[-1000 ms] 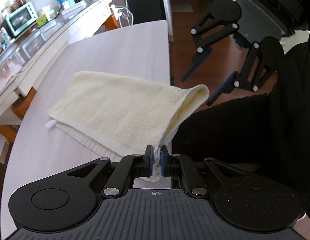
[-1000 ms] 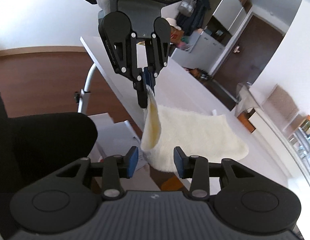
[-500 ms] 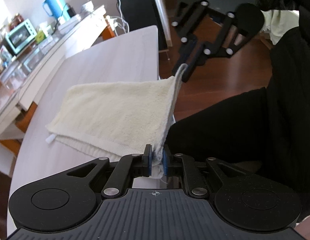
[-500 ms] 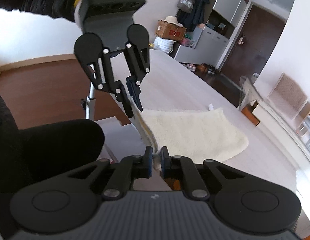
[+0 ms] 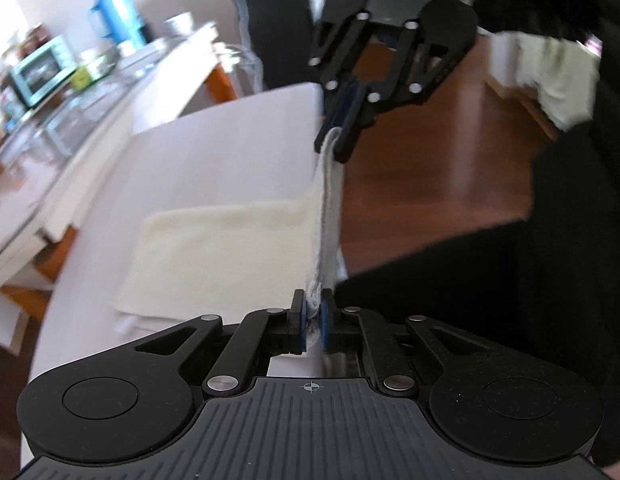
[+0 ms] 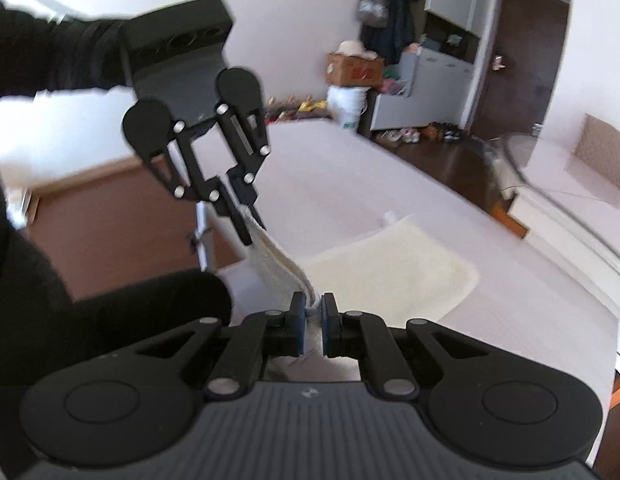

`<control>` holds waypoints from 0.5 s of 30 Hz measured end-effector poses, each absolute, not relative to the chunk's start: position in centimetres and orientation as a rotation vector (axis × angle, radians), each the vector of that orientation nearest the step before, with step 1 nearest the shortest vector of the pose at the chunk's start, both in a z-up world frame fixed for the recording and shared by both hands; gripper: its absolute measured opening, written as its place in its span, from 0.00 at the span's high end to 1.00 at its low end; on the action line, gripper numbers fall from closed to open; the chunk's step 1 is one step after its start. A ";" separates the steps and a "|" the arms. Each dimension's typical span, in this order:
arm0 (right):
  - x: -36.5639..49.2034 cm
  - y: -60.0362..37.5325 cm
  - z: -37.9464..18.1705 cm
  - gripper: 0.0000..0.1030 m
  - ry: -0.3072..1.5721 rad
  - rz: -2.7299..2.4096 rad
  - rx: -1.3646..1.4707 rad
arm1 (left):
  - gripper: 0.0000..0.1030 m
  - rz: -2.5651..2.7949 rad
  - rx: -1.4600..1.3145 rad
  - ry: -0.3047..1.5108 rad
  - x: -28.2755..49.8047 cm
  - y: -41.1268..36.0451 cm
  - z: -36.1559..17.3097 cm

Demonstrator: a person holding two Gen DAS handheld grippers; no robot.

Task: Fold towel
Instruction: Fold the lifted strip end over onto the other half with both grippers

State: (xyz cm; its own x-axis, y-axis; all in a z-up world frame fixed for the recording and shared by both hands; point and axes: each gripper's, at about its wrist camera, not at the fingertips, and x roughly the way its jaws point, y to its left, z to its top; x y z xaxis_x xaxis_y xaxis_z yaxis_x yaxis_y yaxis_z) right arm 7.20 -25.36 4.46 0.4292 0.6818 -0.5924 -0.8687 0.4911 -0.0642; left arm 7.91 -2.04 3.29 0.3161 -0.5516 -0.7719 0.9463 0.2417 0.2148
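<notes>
So we've got the towel (image 5: 229,256), pale yellow, folded over, lying on the white table (image 5: 213,152) w/ its near edge lifted off the surface and stretched taut btwn our two grippers. Left gripper (image 5: 313,322) is clamped tight on one corner of that raised edge; cloth bunches btwn the blue pads. In the right wrist view the same gripper (image 6: 245,222) comes in from upper left, tips pinching the fabric. Right gripper (image 6: 312,326) is closed narrow on the other corner, towel (image 6: 390,272) edge sandwiched btwn its pads, rest of the cloth fanning out to the right on the table (image 6: 350,176). From the left wrist view the right gripper (image 5: 338,136) hangs above, pinching the top of the taut strip. Both pics are blurry. Past the table edge we see brown wood floor (image 5: 430,184) and our black sleeve (image 6: 57,56). Further out: a counter w/ a teal toaster oven (image 5: 41,70) and a blue kettle (image 5: 115,12); opposite side, a cardboard box (image 6: 356,68) on a white bucket, grey cabinets, a dark door (image 6: 518,60).
</notes>
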 end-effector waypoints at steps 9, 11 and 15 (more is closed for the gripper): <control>17.1 -26.4 4.6 0.91 0.602 0.955 -0.226 | 0.93 -0.931 0.730 0.697 16.6 -3.5 3.6; 18.6 -26.2 4.3 0.91 0.620 0.952 -0.216 | 0.93 -0.886 0.701 0.720 18.8 -3.4 3.1; 22.6 -25.8 2.8 0.91 0.678 0.942 -0.171 | 0.93 -0.855 0.664 0.759 21.4 -3.1 2.3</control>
